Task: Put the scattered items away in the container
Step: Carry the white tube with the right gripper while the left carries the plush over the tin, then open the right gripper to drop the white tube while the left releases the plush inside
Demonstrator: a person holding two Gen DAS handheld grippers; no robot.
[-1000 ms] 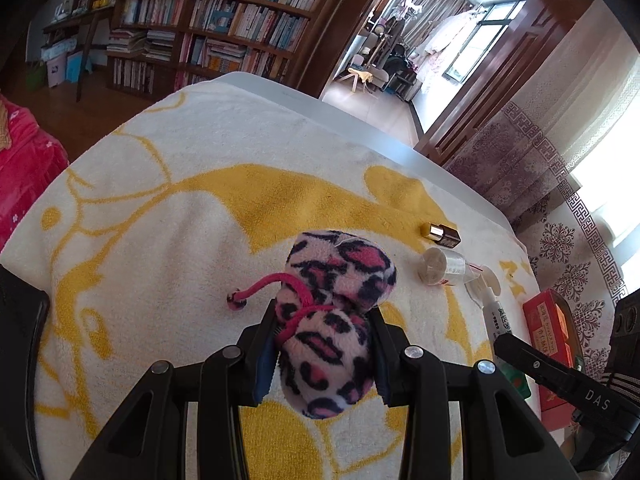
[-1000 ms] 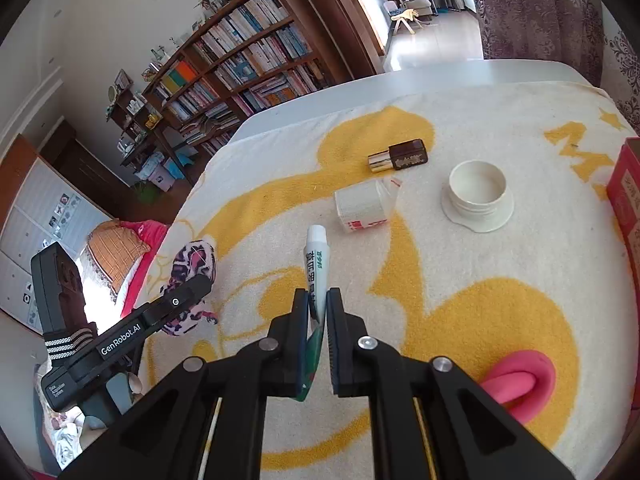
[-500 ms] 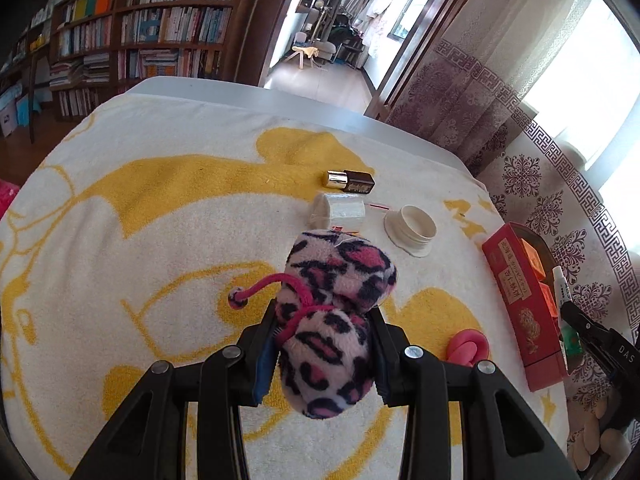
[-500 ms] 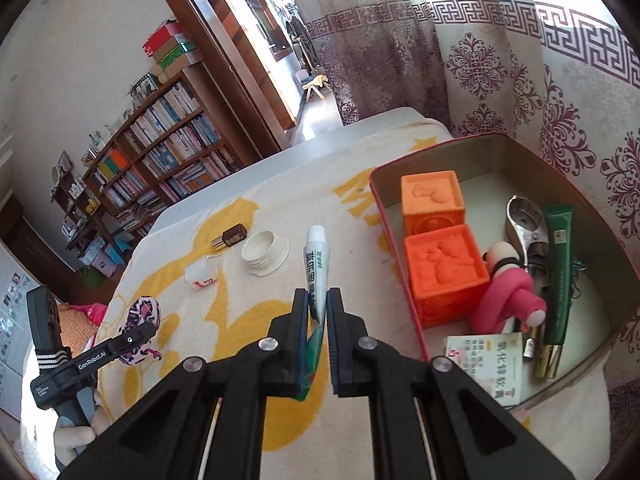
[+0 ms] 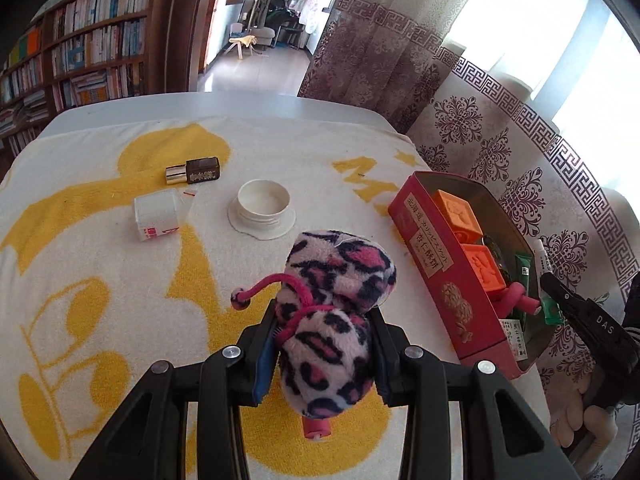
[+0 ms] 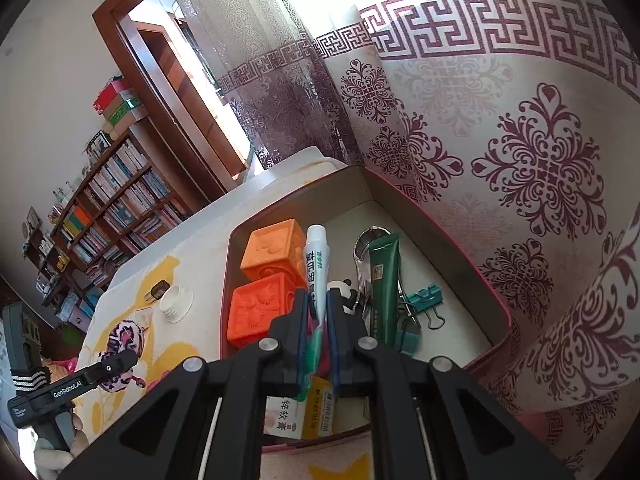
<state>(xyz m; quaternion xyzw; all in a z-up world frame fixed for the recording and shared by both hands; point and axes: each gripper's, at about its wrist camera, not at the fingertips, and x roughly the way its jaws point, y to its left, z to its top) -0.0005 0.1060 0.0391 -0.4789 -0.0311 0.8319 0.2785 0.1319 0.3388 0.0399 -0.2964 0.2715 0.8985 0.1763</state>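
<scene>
My left gripper (image 5: 322, 322) is shut on a pink leopard-print plush toy (image 5: 332, 312), held above the yellow-and-white towel a little left of the red box (image 5: 430, 264). My right gripper (image 6: 318, 312) is shut on a white ointment tube (image 6: 315, 264) and hangs over the open red box (image 6: 496, 308), above the two orange blocks (image 6: 268, 280). The same tube (image 5: 543, 258) and right gripper show at the right edge of the left wrist view. The left gripper with the plush toy (image 6: 124, 340) shows at the lower left of the right wrist view.
On the towel lie a dark bottle with a gold cap (image 5: 194, 171), a small white box (image 5: 157, 216) and a white round lid (image 5: 263, 204). The box holds a green tube (image 6: 382, 284), a teal binder clip (image 6: 424, 298), a medicine carton (image 6: 304, 412) and a pink item (image 5: 516, 300). A patterned curtain (image 6: 520, 140) hangs just behind the box.
Both grippers have swung right across the table with their loads. The right gripper has gone from over the towel to above the box; the left one has come near the box's left side.
</scene>
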